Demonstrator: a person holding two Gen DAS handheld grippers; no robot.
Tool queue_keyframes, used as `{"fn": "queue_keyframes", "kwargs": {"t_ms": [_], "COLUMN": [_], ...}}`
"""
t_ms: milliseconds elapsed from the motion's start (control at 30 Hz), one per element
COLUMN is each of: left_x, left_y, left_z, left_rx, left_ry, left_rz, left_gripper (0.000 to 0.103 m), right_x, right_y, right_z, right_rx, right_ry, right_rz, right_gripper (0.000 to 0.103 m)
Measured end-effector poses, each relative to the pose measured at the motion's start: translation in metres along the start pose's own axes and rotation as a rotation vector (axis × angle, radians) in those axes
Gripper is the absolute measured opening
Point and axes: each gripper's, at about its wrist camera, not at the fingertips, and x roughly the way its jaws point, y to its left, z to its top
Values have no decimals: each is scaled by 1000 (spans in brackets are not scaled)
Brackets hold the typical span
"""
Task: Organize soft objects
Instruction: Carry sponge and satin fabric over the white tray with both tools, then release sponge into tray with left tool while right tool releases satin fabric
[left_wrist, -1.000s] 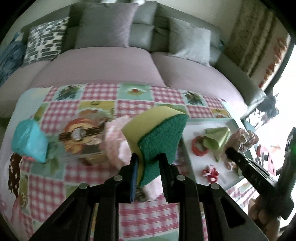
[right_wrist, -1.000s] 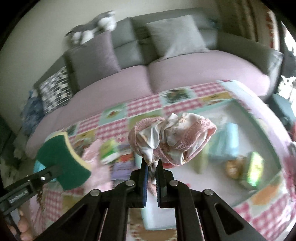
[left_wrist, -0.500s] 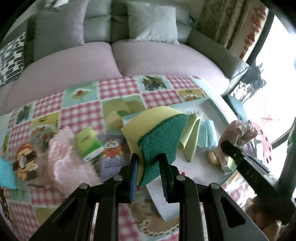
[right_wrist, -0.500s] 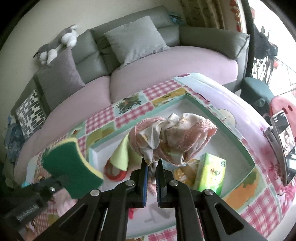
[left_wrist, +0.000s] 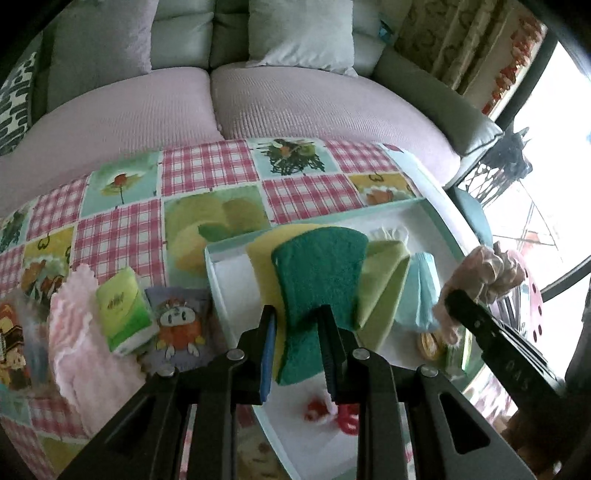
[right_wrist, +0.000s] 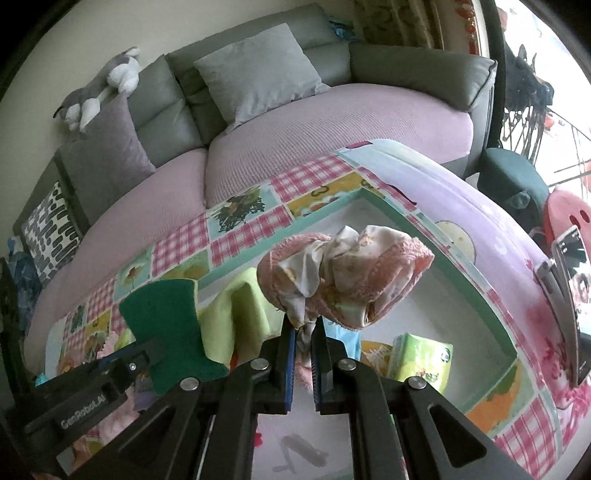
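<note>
My left gripper (left_wrist: 300, 332) is shut on a yellow sponge with a green scouring side (left_wrist: 317, 280) and holds it above the left part of the white tray (left_wrist: 229, 295). My right gripper (right_wrist: 303, 339) is shut on a crumpled pink and white cloth (right_wrist: 347, 273) and holds it above the same tray (right_wrist: 491, 317). The sponge also shows in the right wrist view (right_wrist: 166, 317), left of the cloth. The cloth shows at the right in the left wrist view (left_wrist: 484, 273).
The tray holds a yellow-green cloth (left_wrist: 380, 288), a light blue item (left_wrist: 421, 291), a green tissue pack (right_wrist: 421, 358) and red hair ties (left_wrist: 332, 410). A pink towel (left_wrist: 77, 332), a green tissue pack (left_wrist: 123, 314) and a cartoon pack (left_wrist: 177, 325) lie left of it. A sofa (left_wrist: 221, 103) stands behind.
Both grippers have moved right with their loads and now hang over the tray. Their grips have not changed.
</note>
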Motion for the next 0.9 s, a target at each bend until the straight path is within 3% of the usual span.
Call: {"fn": "queue_keyframes", "kwargs": {"t_ms": [567, 767, 900], "left_x": [25, 14, -1], "left_y": [23, 24, 26], "left_z": [2, 1, -1], "left_rx": [-73, -78, -83], "left_ry": [30, 38, 25], "left_rz": [23, 55, 83], "left_gripper": [25, 37, 39], "right_x": [13, 6, 2], "right_y": [8, 9, 8], "right_z": [-5, -5, -5], "right_rx": [-43, -53, -57], "right_ry": [52, 51, 52], "right_rz": [-19, -31, -33], "right_gripper": [11, 12, 23]}}
